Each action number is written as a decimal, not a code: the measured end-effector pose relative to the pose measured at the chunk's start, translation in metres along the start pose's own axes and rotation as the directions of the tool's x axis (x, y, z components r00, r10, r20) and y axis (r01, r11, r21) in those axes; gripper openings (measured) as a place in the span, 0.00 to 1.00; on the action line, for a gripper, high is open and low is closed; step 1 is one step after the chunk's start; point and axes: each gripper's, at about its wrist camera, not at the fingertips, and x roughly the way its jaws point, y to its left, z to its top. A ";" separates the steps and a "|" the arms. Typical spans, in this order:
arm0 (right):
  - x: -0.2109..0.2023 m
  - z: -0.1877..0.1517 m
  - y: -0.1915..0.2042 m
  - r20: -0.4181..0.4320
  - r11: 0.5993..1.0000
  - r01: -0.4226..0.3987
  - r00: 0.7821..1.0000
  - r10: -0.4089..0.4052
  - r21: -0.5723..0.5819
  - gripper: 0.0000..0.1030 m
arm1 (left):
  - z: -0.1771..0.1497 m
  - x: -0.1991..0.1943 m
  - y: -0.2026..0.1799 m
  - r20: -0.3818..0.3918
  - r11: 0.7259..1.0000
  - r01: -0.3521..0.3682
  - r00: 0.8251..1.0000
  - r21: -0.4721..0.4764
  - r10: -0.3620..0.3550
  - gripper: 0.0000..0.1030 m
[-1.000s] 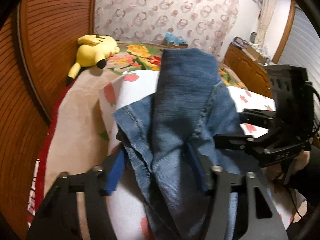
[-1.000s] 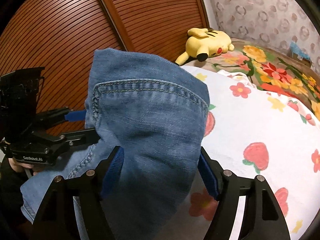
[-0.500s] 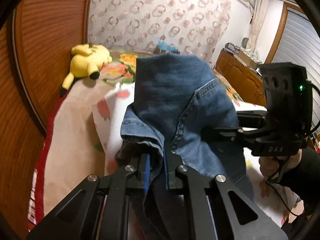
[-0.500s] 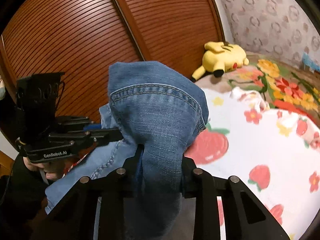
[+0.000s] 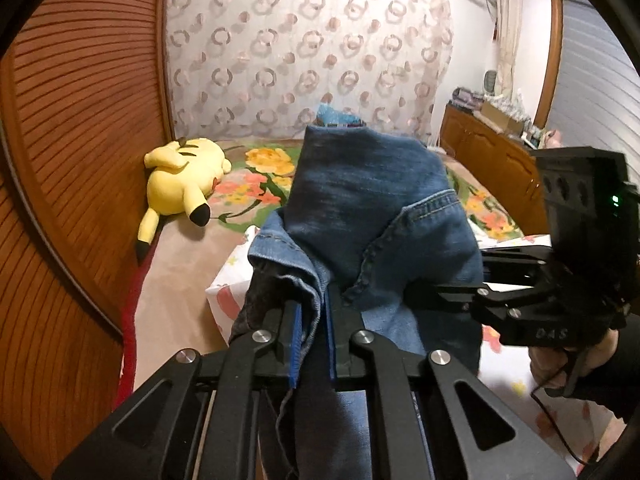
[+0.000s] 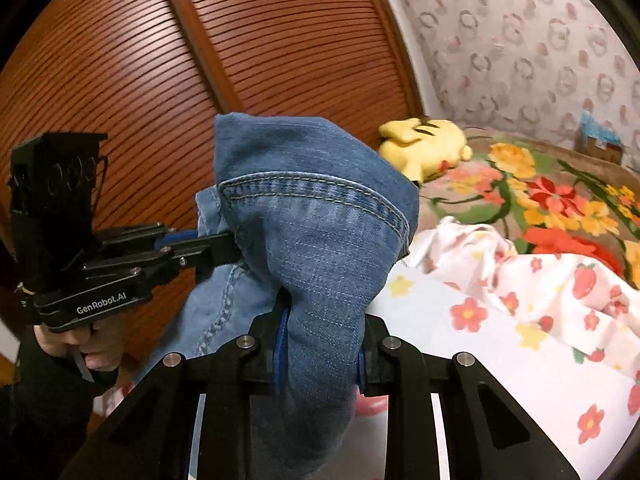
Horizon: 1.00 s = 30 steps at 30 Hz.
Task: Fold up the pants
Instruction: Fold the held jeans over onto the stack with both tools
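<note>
Both grippers clamped on the blue denim pants (image 5: 372, 208), which are held up off the bed (image 5: 184, 280).

Left gripper (image 5: 312, 344): jaws nearly together, blue pads pinching a thin fold of denim at a hemmed edge. Fabric bunches above the fingers and hangs below between the arms of the gripper.

Right gripper (image 6: 320, 344): jaws narrowed on a thicker bunch of denim, cloth filling the gap from pad to pad. A stitched double seam runs across the fabric just above the grip. Seen from the left wrist view, this gripper enters from the right, its fingers buried in the denim, and a hand (image 5: 560, 360) in a dark sleeve holds its handle.

The 2 grippers sit side by side, near each other, the pants draped across both.

Surroundings: white sheet with strawberry and flower print (image 6: 500, 340) under the pants; floral blanket (image 6: 552, 196) farther up the bed; yellow Pikachu plush (image 5: 180, 176) lying near the wooden slatted wall (image 6: 160, 80); patterned curtain (image 5: 312, 52) behind the bed; wooden cabinet (image 5: 492, 160) at right.
</note>
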 end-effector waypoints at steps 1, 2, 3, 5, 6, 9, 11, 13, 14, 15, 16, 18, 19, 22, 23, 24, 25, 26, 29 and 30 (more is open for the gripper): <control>0.004 -0.001 -0.003 -0.004 1.000 0.015 1.000 -0.015 0.011 0.26 | 0.001 0.009 0.001 -0.010 1.000 0.000 1.000 0.004 0.000 0.10; 0.008 -0.002 -0.008 -0.009 0.999 0.029 1.000 -0.029 0.024 0.26 | 0.002 0.015 0.001 -0.020 1.000 0.001 1.000 0.006 -0.001 0.10; 0.013 -0.004 -0.013 -0.017 0.998 0.043 0.999 -0.043 0.036 0.26 | 0.003 0.023 0.001 -0.031 1.000 -0.003 1.000 0.013 0.003 0.10; 0.019 -0.007 -0.020 -0.029 0.997 0.059 0.998 -0.058 0.047 0.27 | 0.003 0.034 -0.001 -0.052 1.000 -0.011 0.999 0.023 0.012 0.10; 0.023 -0.008 -0.022 -0.037 0.996 0.070 0.997 -0.068 0.050 0.29 | 0.003 0.036 -0.002 -0.059 1.000 -0.013 0.998 0.026 0.014 0.10; 0.033 -0.008 -0.032 -0.071 0.993 0.088 0.994 -0.082 0.073 0.40 | 0.001 0.043 -0.002 -0.091 0.999 -0.018 0.996 0.034 0.021 0.11; 0.040 -0.001 -0.032 -0.091 0.992 0.098 0.992 -0.091 0.083 0.45 | -0.001 0.042 0.000 -0.098 0.999 -0.022 0.995 0.025 0.025 0.13; 0.041 0.006 -0.032 -0.099 0.992 0.106 0.990 -0.098 0.074 0.47 | -0.001 0.038 0.001 -0.097 0.999 -0.040 0.994 0.023 0.042 0.13; 0.040 0.008 -0.032 -0.099 0.992 0.110 0.990 -0.103 0.064 0.47 | -0.002 0.035 0.001 -0.093 0.998 -0.050 0.994 0.025 0.052 0.13; 0.040 0.010 -0.032 -0.102 0.992 0.119 0.988 -0.113 0.050 0.47 | -0.004 0.031 0.001 -0.091 0.998 -0.061 0.994 0.028 0.064 0.13; 0.037 0.015 -0.033 -0.108 0.991 0.127 0.987 -0.122 0.032 0.47 | -0.005 0.030 0.001 -0.090 0.997 -0.067 0.994 0.030 0.069 0.13; 0.031 0.017 -0.029 -0.113 0.991 0.135 0.985 -0.133 0.007 0.47 | -0.008 0.025 0.000 -0.085 0.997 -0.073 0.994 0.032 0.075 0.13; 0.027 0.018 -0.029 -0.107 0.991 0.136 0.985 -0.135 0.003 0.47 | -0.010 0.022 0.000 -0.084 0.997 -0.076 0.993 0.031 0.078 0.13; 0.005 0.022 -0.024 -0.066 0.987 0.157 0.985 -0.158 -0.022 0.47 | -0.012 0.014 -0.003 -0.070 0.996 -0.086 0.994 0.035 0.088 0.13; -0.002 0.025 -0.023 -0.042 0.988 0.150 0.988 -0.151 -0.030 0.47 | -0.013 0.009 -0.005 -0.064 0.996 -0.084 0.994 0.036 0.086 0.13; -0.010 0.026 -0.019 -0.023 0.991 0.131 0.991 -0.132 -0.038 0.47 | -0.014 0.005 -0.007 -0.055 0.996 -0.080 0.995 0.035 0.082 0.15; -0.011 0.027 -0.018 -0.016 0.992 0.115 0.993 -0.116 -0.043 0.46 | -0.014 0.003 -0.008 -0.050 0.997 -0.077 0.996 0.033 0.078 0.21; -0.011 0.030 -0.016 -0.013 0.993 0.104 0.994 -0.105 -0.054 0.35 | -0.015 0.000 -0.010 -0.042 0.997 -0.075 0.996 0.029 0.076 0.30; 0.003 0.035 -0.011 -0.029 0.991 0.099 0.994 -0.102 -0.094 0.26 | -0.021 -0.005 -0.017 -0.027 0.997 -0.073 0.997 0.022 0.074 0.49; 0.010 0.038 -0.011 -0.041 0.990 0.102 0.993 -0.107 -0.101 0.25 | -0.024 -0.005 -0.019 -0.031 0.997 -0.074 0.997 0.021 0.074 0.49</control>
